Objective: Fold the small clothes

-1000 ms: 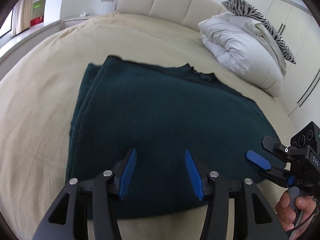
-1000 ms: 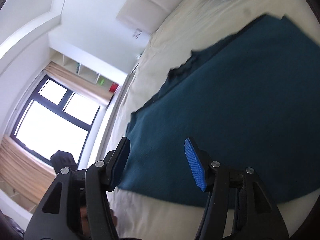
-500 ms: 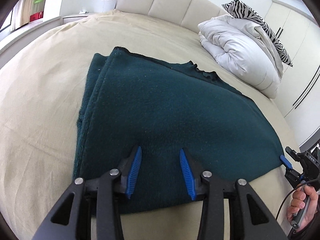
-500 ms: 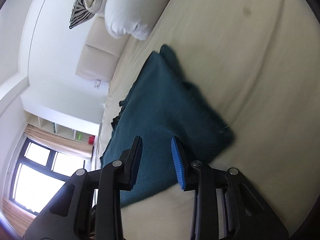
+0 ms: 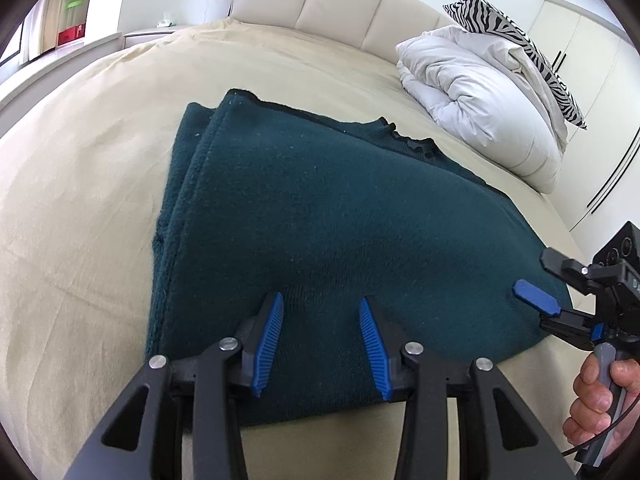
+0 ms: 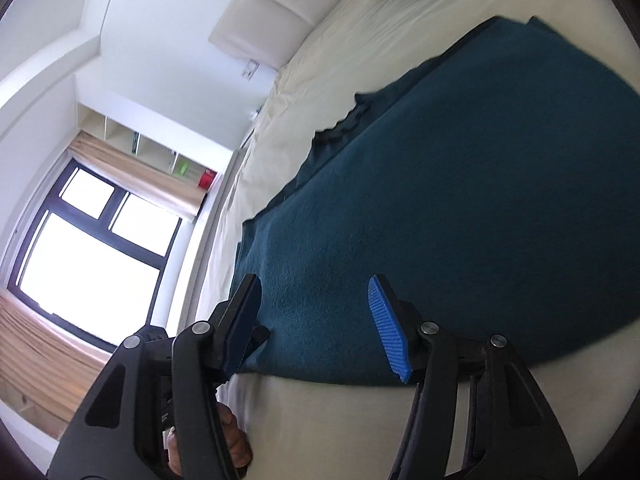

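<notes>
A dark teal garment [image 5: 340,216] lies folded flat on the beige bed sheet [image 5: 80,200]; its doubled edges show at the left. My left gripper [image 5: 320,298] hovers open over the garment's near edge with nothing pinched between its blue pads. Over the garment's near right corner is my right gripper [image 5: 542,280], turned on its side. In the right wrist view the right gripper [image 6: 314,284] has its jaws opening, and the teal garment [image 6: 460,184] lies flat behind them, not pressed by the pads.
A rolled white duvet [image 5: 480,92] and a zebra-print pillow [image 5: 516,40] sit at the head of the bed on the right, against a padded headboard [image 5: 340,0]. A hand [image 5: 600,408] holds the right gripper's handle. A window [image 6: 88,240] fills the left side.
The right gripper swung out past the garment's right corner with narrower jaws, then came back over that corner with jaws wider. The left gripper stayed nearly still.
</notes>
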`<state>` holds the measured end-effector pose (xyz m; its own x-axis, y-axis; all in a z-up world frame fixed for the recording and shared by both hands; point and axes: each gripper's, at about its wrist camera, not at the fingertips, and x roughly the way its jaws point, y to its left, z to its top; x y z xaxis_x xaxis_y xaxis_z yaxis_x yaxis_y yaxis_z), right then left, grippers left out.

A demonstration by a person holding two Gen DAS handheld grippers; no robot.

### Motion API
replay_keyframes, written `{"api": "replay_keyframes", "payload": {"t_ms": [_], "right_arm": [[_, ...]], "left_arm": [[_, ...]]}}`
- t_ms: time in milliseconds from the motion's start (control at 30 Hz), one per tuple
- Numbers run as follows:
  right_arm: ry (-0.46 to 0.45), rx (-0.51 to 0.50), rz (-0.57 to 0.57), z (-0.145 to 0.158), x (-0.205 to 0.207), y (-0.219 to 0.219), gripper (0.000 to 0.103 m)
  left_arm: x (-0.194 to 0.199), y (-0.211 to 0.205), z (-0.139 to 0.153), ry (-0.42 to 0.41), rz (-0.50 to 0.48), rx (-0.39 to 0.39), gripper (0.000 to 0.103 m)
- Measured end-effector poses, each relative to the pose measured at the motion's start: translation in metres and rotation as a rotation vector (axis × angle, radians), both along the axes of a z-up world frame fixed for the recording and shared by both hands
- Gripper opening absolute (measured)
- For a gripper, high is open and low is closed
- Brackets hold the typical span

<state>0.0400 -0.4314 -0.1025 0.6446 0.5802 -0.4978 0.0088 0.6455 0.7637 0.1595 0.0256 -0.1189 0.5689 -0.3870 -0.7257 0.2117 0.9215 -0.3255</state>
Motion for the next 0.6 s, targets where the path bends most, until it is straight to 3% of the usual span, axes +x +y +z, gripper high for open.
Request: {"api": "replay_keyframes", "payload": {"t_ms": [100, 167, 400, 500, 600], "right_arm": [[0.056, -0.012, 0.004, -0.02, 0.012, 0.0, 0.054], [0.046, 0.047, -0.016, -0.029, 0.012, -0.015, 0.051], [0.015, 0.108, -0.202, -0.034, -0.013, -0.084, 0.051], [0.012, 0.098, -0.298, -0.033, -0.03, -0.109, 0.051], [0.016, 0.079, -0.364, -0.029, -0.04, -0.127, 0.053]], "left_arm": [[0.0, 0.002, -0.001, 0.001, -0.001, -0.007, 0.042], [0.0, 0.002, -0.001, 0.002, -0.001, -0.008, 0.042], [0.001, 0.003, -0.001, 0.005, -0.001, -0.019, 0.042], [0.0, 0.013, 0.003, 0.023, 0.005, -0.074, 0.042], [-0.007, 0.045, 0.019, 0.037, 0.085, -0.161, 0.04]]}}
